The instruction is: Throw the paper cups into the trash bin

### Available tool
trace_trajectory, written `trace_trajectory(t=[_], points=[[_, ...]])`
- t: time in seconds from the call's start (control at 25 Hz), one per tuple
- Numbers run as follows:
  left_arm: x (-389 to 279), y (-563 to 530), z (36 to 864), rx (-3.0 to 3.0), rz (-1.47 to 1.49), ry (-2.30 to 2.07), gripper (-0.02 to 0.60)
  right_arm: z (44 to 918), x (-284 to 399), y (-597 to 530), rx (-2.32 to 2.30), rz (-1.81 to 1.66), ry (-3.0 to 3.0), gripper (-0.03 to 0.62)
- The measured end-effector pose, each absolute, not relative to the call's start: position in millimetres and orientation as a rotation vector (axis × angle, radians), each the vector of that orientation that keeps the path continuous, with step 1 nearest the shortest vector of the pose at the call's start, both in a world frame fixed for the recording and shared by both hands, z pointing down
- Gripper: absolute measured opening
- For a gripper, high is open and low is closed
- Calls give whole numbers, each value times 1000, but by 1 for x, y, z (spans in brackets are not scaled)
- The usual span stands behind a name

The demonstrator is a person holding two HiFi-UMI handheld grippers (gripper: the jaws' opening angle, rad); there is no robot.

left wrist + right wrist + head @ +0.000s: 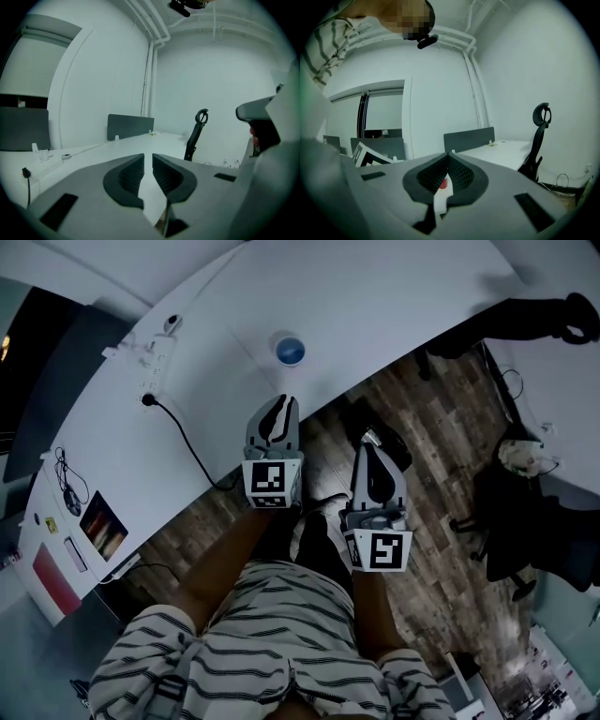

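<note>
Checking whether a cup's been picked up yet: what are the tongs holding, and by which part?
Nothing: both the left tongs and right tongs are empty; the paper cup sits on the table.

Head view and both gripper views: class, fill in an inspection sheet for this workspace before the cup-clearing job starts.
Surface: white desk with a curved edge.
Job's things: one paper cup upright on the desk; trash bin not seen.
Clutter: power strip on the desk.
Grippers: left gripper jaws almost together, empty; right gripper shut, empty.
Cables: black cable crosses the desk to its edge.
Surroundings: wood floor, black office chair.
</note>
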State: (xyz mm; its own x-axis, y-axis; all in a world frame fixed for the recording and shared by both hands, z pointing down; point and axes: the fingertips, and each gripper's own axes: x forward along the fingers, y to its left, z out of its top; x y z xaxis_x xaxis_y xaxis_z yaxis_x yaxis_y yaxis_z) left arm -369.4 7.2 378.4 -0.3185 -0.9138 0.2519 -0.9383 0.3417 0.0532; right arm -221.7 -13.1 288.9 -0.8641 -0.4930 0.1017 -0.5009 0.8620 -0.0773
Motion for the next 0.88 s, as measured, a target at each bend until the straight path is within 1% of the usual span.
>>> trace_trajectory(t=[0.12, 0.4, 0.64, 0.88], points=[[-382, 4, 397, 1630, 142, -2365, 90, 300, -228, -11, 774, 160, -2941, 11], [-395, -15, 431, 1558, 171, -2356, 153, 311, -231, -22, 768, 166, -2926, 11], [-415, -25, 461, 1501, 227, -2353, 232, 318, -234, -21, 767, 174, -2915, 11], [-432, -38, 487, 1475, 275, -2331, 281, 328, -233, -24, 789, 181, -2898, 11]])
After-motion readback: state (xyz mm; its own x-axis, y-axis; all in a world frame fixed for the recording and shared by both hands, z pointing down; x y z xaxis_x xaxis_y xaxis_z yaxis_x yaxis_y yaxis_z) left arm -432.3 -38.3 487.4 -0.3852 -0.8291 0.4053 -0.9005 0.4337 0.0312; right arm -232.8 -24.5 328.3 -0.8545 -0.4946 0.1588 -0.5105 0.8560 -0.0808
